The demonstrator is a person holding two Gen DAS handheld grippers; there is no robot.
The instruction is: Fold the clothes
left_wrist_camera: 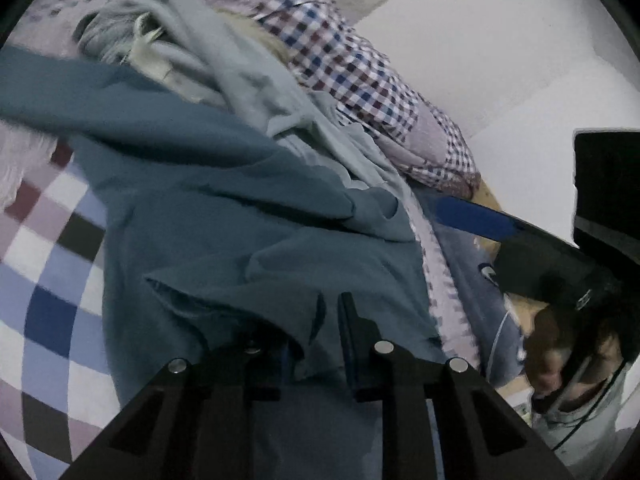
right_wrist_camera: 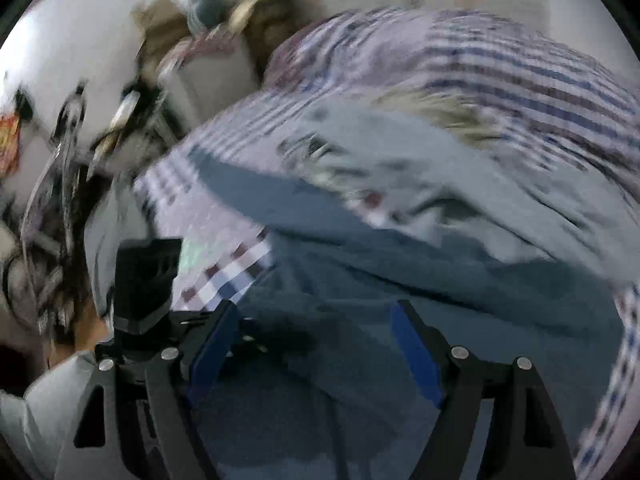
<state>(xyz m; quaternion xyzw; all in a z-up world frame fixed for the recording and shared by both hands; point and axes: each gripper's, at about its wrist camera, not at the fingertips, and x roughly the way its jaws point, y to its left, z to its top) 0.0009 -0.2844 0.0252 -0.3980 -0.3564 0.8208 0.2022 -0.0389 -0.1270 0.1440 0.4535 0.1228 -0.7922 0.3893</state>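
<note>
Teal garment (left_wrist_camera: 224, 216) is spread over the checked cloth (left_wrist_camera: 48, 264), stretched away from both tools. One fold is pinched in the nearly closed left gripper (left_wrist_camera: 320, 320); the right gripper (right_wrist_camera: 316, 344), wide open and empty, is held just above it.

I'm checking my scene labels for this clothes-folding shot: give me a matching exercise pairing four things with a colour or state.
Things:
1. left gripper
2. right gripper
3. top garment
4. shirt at the back

Descriptions:
A. red, blue and white checks
B. jaws wide apart, nothing between them
C. plain teal
D. pinching a fold of cloth

Pairs: 1-D, 2-B, 3-C, 4-A
</note>
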